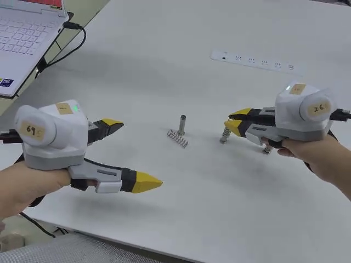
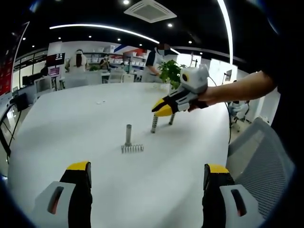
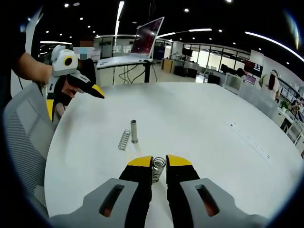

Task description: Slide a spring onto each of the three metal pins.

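Left tongs (image 1: pixel 140 152) hover spread wide over the near left of the bench (image 1: pixel 164 60). Right tongs (image 1: pixel 231 120), at the right, are almost together with a standing spring (image 3: pixel 158 169) between their tips; whether they pinch it cannot be told. Midway, a bare pin (image 1: pixel 181 124) stands upright, a loose spring (image 1: pixel 177 138) lying just beside its base.

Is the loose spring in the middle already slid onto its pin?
No, the spring lies flat on the table beside the upright pin.
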